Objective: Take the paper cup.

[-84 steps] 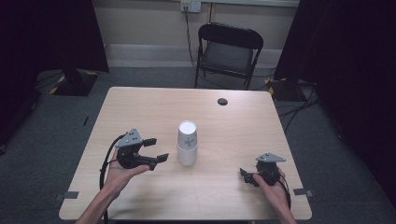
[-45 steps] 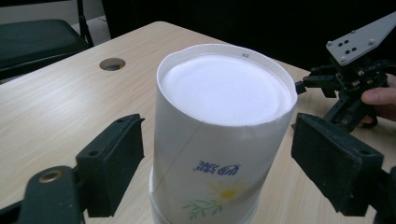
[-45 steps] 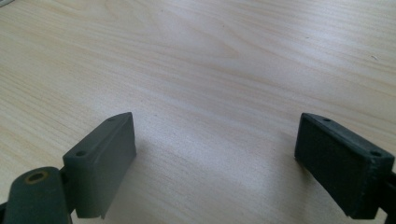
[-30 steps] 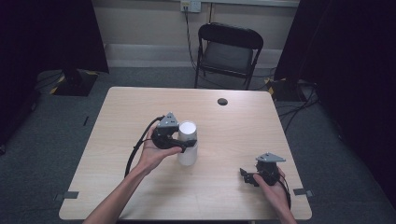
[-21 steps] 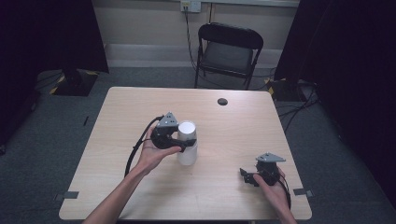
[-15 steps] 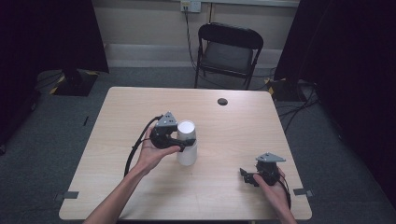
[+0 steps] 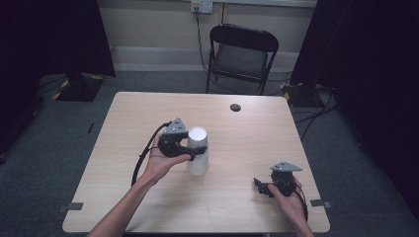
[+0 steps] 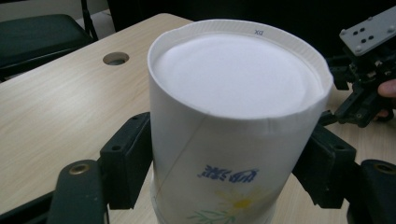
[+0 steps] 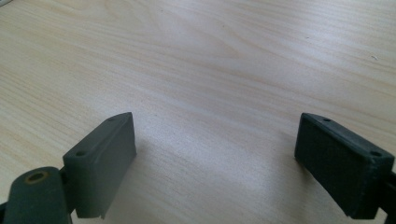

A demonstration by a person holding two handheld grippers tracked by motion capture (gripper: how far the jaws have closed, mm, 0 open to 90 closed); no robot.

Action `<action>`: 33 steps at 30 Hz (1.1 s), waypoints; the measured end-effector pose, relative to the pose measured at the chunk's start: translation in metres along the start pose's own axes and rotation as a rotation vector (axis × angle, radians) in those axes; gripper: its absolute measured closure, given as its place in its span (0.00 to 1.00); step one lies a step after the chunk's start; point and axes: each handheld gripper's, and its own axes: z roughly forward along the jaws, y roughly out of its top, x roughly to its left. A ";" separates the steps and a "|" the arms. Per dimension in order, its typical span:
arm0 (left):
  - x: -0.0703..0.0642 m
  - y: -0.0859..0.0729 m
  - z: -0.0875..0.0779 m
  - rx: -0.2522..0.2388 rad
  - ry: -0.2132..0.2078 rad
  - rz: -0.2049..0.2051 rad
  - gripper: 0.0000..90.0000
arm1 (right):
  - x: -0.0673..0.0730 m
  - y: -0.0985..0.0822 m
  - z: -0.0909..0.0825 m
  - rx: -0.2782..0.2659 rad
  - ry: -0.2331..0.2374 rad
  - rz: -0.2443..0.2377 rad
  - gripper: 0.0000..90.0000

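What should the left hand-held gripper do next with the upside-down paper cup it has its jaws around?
Probably lift it a little, straight up. The left hand-held gripper has just been closing, and its jaws now press both sides of the paper cup, which stands upside down on the table. The right hand-held gripper rests open and apart, so nothing blocks the lift.
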 end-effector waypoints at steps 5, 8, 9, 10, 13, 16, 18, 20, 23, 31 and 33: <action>0.000 0.004 -0.002 0.001 0.001 0.003 0.31 | 0.000 0.000 0.000 0.001 0.000 0.001 0.13; -0.001 0.008 -0.004 -0.007 0.000 0.011 0.31 | 0.000 0.000 0.000 0.000 0.000 0.000 0.13; -0.001 0.008 -0.004 -0.007 0.000 0.011 0.31 | 0.000 0.000 0.000 0.000 0.000 0.000 0.13; -0.001 0.009 -0.004 -0.005 0.000 0.014 0.31 | 0.000 0.000 0.000 0.000 0.000 0.000 0.13; -0.002 0.012 -0.005 -0.008 -0.001 0.020 0.31 | 0.000 0.000 0.000 0.000 0.000 0.000 0.13; -0.002 0.012 -0.005 -0.008 -0.002 0.019 0.32 | 0.000 0.000 0.000 0.001 0.000 0.001 0.13; -0.002 0.012 -0.006 -0.011 -0.004 0.015 0.32 | 0.000 0.000 0.000 0.000 0.000 0.000 0.13; -0.001 0.012 -0.007 -0.016 0.003 0.011 0.32 | 0.000 0.000 0.000 0.001 0.000 0.001 0.13; -0.002 0.012 -0.008 -0.011 0.007 0.016 0.32 | 0.000 0.000 0.000 0.000 0.000 0.000 0.13; -0.002 0.015 -0.016 -0.035 0.011 0.008 0.32 | 0.000 0.000 0.000 0.000 0.000 0.000 0.13; -0.003 0.017 -0.016 -0.026 0.005 0.015 0.32 | 0.000 0.000 0.000 0.000 0.000 0.001 0.13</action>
